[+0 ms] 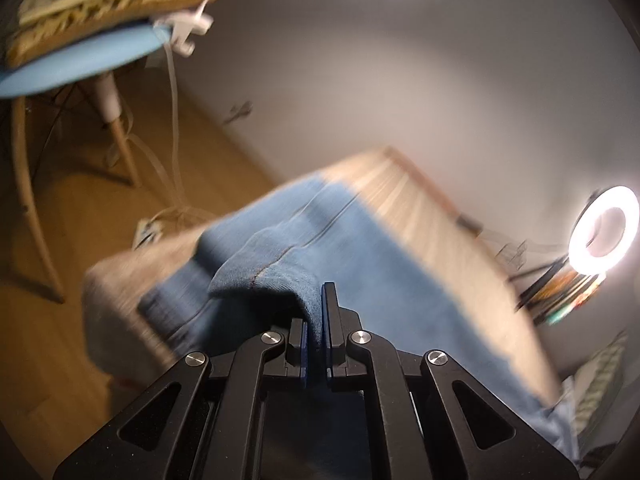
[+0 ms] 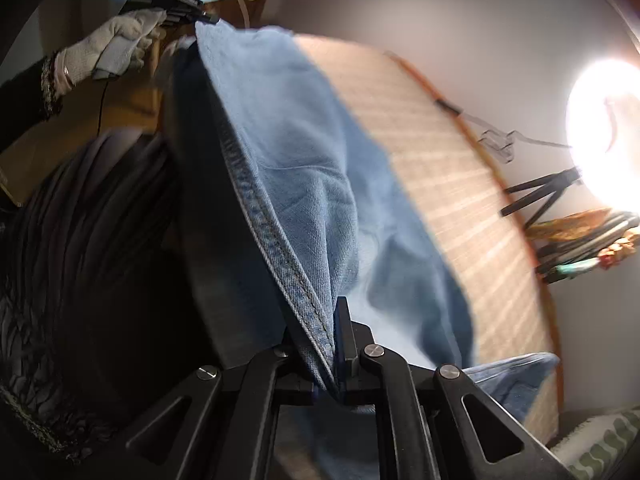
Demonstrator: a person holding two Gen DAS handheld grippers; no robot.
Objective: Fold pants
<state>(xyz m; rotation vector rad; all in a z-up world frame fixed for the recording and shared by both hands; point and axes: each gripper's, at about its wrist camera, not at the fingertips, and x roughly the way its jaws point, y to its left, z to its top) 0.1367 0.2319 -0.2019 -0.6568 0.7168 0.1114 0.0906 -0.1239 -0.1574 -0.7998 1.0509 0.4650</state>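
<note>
L tongs clenched on a bunched fold of the jeans. R tongs clenched on a stitched hem of same jeans. Jeans partly spread over the desk, near edge lifted between both tongs. Gloved hand w/ L tongs seen top left in R view. Ring light lit beyond desk. Blue stool at left, floor side. Much motion blur.

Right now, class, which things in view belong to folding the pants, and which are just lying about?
Job:
blue denim pants
left gripper, shut on the denim
right gripper, shut on a stitched edge
table

Lying about:
ring light
blue chair
white cable
</note>
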